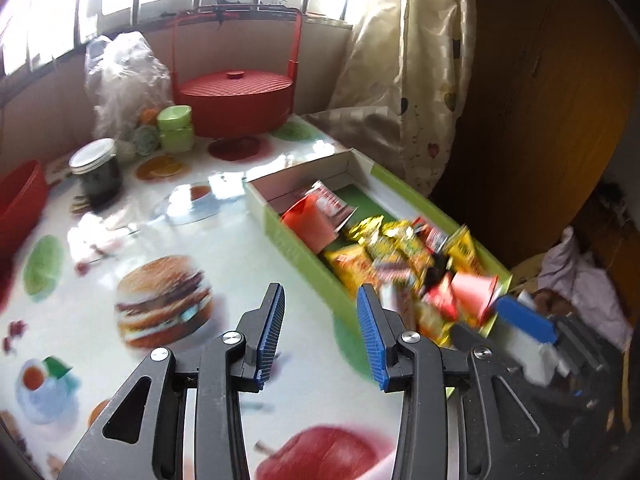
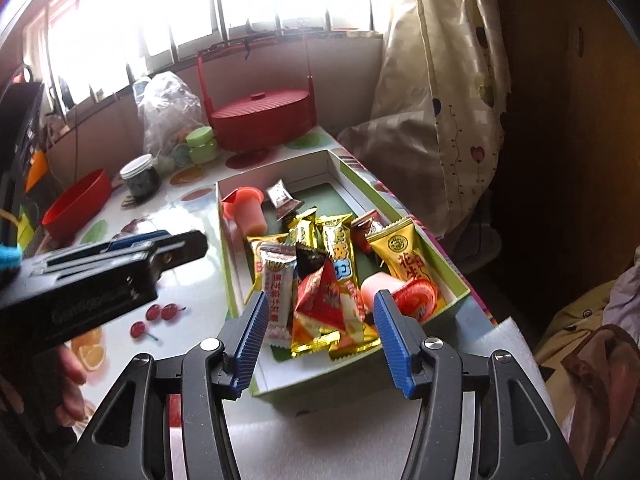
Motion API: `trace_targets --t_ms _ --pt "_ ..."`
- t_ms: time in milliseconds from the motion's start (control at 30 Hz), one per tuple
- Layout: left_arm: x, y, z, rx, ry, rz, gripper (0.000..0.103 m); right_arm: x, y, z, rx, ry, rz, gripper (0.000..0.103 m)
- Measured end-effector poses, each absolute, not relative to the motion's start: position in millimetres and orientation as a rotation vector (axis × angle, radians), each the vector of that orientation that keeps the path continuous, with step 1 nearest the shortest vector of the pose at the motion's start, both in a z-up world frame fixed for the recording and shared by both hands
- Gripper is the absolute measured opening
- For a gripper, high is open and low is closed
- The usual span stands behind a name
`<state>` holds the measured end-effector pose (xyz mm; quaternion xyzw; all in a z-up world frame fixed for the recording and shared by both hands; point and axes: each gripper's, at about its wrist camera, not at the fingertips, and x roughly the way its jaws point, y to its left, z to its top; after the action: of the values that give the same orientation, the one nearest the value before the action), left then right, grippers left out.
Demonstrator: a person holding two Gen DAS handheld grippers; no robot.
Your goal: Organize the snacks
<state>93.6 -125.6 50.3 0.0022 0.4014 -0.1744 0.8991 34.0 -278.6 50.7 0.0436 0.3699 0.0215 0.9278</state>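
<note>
A green cardboard box (image 2: 340, 394) lies on the table's right side and holds several wrapped snacks. Among them are a pink jelly cup (image 2: 248, 208), yellow packets (image 2: 400, 256) and a red triangular packet (image 2: 320, 300). My right gripper (image 2: 320, 308) hangs open over the box's near end, its blue pads apart and pressing on nothing. In the left wrist view, my left gripper (image 1: 322, 320) is open over the bare printed tablecloth, just left of the box (image 1: 296, 252), with nothing between its fingers. The right gripper (image 1: 496, 320) shows blurred at the box's near corner.
At the table's far end stand a red lidded basket (image 1: 236, 96), green tubs (image 1: 176, 128), a clear plastic bag (image 1: 120, 72) and a dark jar (image 1: 96, 168). A red bowl (image 1: 20, 200) sits at the left edge. A curtain (image 1: 400, 80) hangs to the right.
</note>
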Motion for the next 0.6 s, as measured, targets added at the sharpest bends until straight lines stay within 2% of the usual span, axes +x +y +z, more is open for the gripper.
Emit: trace_targets --t_ms 600 --pt "31.9 -121.0 15.2 0.042 0.900 -0.335 0.039 -6.8 -281.1 20.9 0.091 0.858 -0.001 0.058"
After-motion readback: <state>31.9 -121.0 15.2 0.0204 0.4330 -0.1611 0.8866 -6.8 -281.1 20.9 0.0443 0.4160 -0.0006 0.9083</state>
